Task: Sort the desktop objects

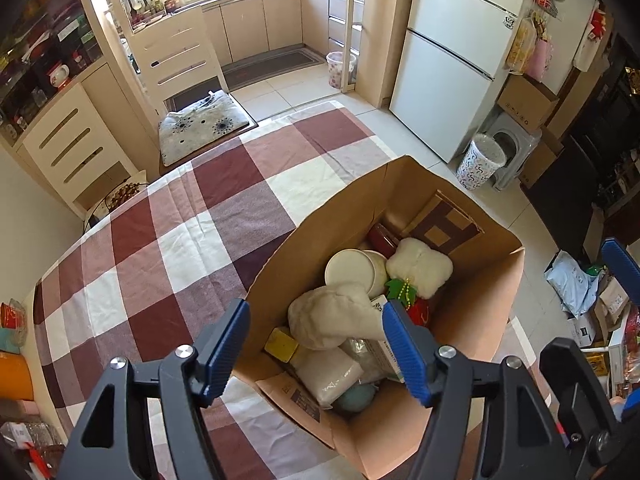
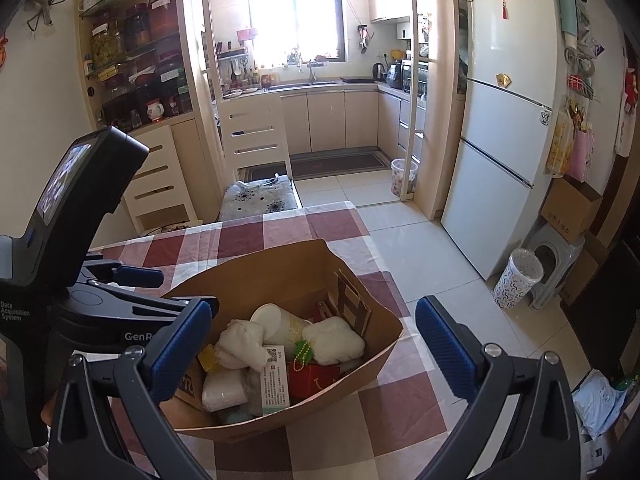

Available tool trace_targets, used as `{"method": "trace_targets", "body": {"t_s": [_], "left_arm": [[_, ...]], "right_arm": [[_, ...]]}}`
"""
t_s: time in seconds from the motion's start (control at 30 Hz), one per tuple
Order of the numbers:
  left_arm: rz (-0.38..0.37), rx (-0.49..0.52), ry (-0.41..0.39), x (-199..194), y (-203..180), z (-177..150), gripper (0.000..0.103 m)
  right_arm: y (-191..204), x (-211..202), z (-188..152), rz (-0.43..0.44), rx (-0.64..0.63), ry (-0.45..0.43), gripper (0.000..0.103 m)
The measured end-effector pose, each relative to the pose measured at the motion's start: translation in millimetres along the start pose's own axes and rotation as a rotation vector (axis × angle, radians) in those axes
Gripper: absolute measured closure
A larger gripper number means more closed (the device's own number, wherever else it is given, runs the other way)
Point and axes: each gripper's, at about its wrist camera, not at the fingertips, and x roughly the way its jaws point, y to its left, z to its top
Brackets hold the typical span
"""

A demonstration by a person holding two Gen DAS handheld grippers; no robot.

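Observation:
A brown cardboard box (image 1: pixel 320 216) stands on the checked tablecloth (image 1: pixel 168 232), also in the right wrist view (image 2: pixel 280 264). Inside lie a white paper cup (image 1: pixel 352 270), a white cloth bundle (image 1: pixel 328 316), a white pillow-shaped item (image 1: pixel 420 266), a yellow block (image 1: pixel 282 344), a red item with green leaves (image 1: pixel 416 304) and a white printed carton (image 2: pixel 275 378). My left gripper (image 1: pixel 316 344) is open and empty above the box's near side. My right gripper (image 2: pixel 316 352) is open and empty, above the box. The left gripper's body (image 2: pixel 80 208) shows at the right wrist view's left.
A chair with a patterned cushion (image 1: pixel 202 124) stands at the table's far edge. A white fridge (image 1: pixel 452 64) and a patterned bin (image 1: pixel 480 164) stand on the tiled floor to the right. Bags and boxes (image 1: pixel 588 292) lie on the floor at far right.

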Motion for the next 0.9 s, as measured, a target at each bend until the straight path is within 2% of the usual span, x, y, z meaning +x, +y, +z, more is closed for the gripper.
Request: {"method": "trace_targets", "body": {"t_s": [0.6,0.73,0.9], "left_arm": [[0.059,-0.011,0.025,-8.9,-9.1,-22.0,0.033],[0.091,-0.018,-0.001,-17.7,-14.5,-30.3,0.033],[0.078,-0.043,-0.037,-30.3,-19.1,-41.6,0.032]], "right_arm": [[-0.4,-8.3,-11.2,0.011,0.023,0.052,0.0],[-0.1,-16.1,-17.6,0.014,0.025,0.057,0.0],[-3.8,-29.7,-24.8,0.01,0.033,0.054,0.0]]}}
